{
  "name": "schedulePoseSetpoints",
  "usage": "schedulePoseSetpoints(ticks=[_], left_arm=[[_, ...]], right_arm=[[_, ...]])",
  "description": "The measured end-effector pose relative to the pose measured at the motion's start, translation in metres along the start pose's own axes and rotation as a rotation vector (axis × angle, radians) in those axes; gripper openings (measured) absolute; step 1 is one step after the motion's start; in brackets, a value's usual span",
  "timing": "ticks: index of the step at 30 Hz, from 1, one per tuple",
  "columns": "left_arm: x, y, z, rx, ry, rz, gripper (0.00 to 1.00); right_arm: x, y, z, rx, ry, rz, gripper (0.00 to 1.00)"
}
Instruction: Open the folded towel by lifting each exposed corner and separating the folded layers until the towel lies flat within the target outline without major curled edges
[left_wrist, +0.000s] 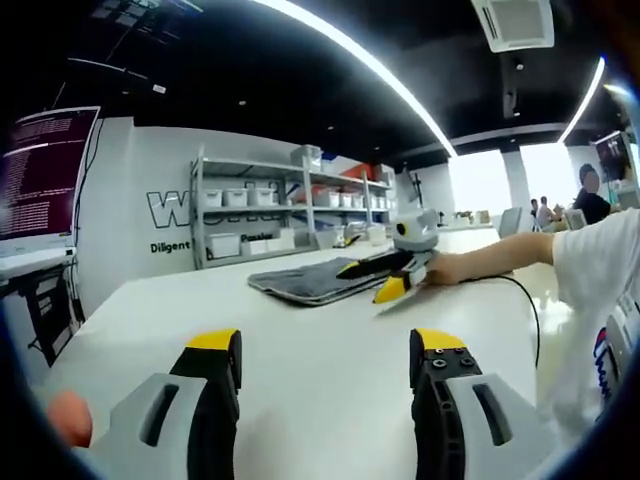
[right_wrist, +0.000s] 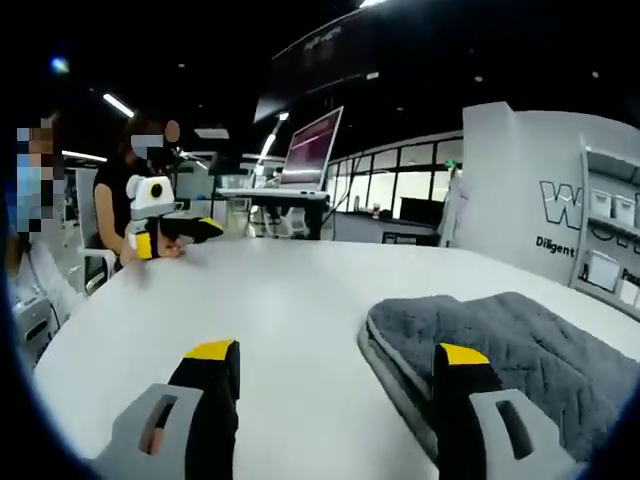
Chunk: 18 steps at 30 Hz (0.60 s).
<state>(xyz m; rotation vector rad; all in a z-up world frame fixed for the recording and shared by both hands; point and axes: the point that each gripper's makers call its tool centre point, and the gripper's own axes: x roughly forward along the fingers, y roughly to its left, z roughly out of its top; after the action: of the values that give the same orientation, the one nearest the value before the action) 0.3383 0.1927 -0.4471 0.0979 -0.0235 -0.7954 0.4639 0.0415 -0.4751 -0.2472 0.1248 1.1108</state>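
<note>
Right gripper (right_wrist: 335, 385) low over the white table (right_wrist: 290, 300), yellow-tipped jaws spread wide with nothing between them. Folded grey towel (right_wrist: 500, 345) lying on the right side of the table, stacked layers visible along its near-left rounded edge, right jaw tip overlapping it in the picture; contact hard to call. Left gripper (right_wrist: 175, 232) far off on the left of the table, held in a person's hand, well apart from the towel. Monitor (right_wrist: 312, 145) with a reddish screen at the far side, shelving with white bins (right_wrist: 610, 245) far right.
</note>
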Motion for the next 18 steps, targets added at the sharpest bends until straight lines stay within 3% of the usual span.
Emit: schedulePoseSetpoints(ticks=[10,13,18], left_arm=[[0.0,0.003,0.002,-0.018,-0.007,-0.001,0.67],[0.0,0.004,0.002,-0.021,-0.005,0.003,0.67],[0.0,0.005,0.001,-0.027,-0.002,0.004,0.67]], right_arm=[[0.048,-0.017,0.01,-0.053,0.019,-0.039,0.52],[0.054,-0.024,0.001,-0.094,0.084,-0.076,0.4],[0.055,-0.035,-0.001,-0.066,0.093,-0.116,0.26]])
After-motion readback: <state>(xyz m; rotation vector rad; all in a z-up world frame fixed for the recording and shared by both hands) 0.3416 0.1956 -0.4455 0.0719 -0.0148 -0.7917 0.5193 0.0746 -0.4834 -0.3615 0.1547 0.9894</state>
